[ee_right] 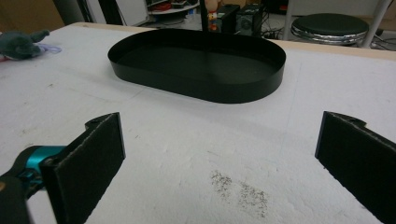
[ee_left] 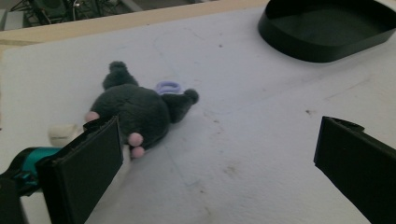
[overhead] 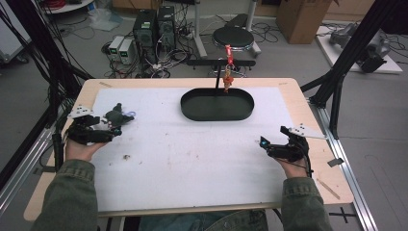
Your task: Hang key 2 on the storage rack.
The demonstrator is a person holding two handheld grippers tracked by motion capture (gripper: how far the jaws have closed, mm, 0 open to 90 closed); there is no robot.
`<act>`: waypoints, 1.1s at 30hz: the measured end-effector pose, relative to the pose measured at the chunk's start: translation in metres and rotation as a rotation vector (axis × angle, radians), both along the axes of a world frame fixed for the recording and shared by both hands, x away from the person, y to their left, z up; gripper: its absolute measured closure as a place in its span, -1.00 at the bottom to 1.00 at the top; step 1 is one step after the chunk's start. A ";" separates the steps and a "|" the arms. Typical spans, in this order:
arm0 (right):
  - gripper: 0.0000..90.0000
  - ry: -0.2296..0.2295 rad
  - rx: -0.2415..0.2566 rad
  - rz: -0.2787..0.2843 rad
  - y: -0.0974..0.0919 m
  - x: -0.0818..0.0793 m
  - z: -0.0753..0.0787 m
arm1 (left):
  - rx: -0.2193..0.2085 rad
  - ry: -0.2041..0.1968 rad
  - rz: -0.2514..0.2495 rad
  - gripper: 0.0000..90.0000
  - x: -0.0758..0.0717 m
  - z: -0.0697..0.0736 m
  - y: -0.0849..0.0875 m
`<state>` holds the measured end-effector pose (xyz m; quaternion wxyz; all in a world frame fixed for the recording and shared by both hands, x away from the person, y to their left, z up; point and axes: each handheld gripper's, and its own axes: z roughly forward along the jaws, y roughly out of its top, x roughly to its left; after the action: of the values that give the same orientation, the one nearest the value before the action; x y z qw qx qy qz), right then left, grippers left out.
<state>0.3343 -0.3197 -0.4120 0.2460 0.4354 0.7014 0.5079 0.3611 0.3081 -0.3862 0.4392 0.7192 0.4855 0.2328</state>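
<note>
Your left gripper (ee_left: 219,158) stood open, jaws wide, just near of the grey plush toy (ee_left: 137,109) lying at the mat's far left. Your right gripper (ee_right: 219,158) was open too. The toy looked soft and light; its round body seemed the best hold.

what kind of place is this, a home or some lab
Most likely a robotics or data-collection lab. The table sits in a black metal frame, computer towers with tangled cables stand on the floor behind, and a person holds the left gripper by a plush toy, with the right gripper idle.
</note>
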 end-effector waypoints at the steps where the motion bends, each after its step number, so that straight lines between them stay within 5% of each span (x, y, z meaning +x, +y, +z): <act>1: -0.99 -0.003 -0.008 -0.002 0.000 0.000 0.000 | -0.015 -0.009 0.007 -0.96 0.002 0.002 0.003; 4: -0.99 0.007 -0.021 -0.015 0.001 0.001 -0.001 | -0.056 -0.037 0.033 -0.96 0.006 0.008 0.012; 11: -0.99 -0.007 -0.007 -0.013 0.001 -0.001 0.000 | -0.004 0.032 0.018 -0.96 0.029 0.017 0.026; 14: -0.99 -0.007 -0.012 -0.015 0.001 -0.001 0.000 | -0.019 0.036 0.018 -0.96 0.037 0.015 0.029; 20: -0.99 -0.002 -0.019 -0.007 0.003 -0.001 -0.001 | 0.044 0.107 0.043 -0.96 0.057 0.000 0.037; 24: -0.99 -0.001 -0.027 -0.009 0.004 0.000 -0.001 | 0.071 0.114 0.057 -0.96 0.068 0.001 0.041; 27: -0.99 0.003 -0.053 -0.018 0.004 0.000 -0.002 | 0.079 0.171 0.017 -0.96 0.076 0.005 0.046; 33: -0.99 0.006 -0.070 -0.007 0.006 0.002 -0.004 | 0.175 0.300 -0.069 -0.96 0.090 0.007 0.046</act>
<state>0.3360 -0.3137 -0.4157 0.2606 0.4307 0.7179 0.4809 0.4516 0.3543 -0.3793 0.3052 0.7977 0.4984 0.1488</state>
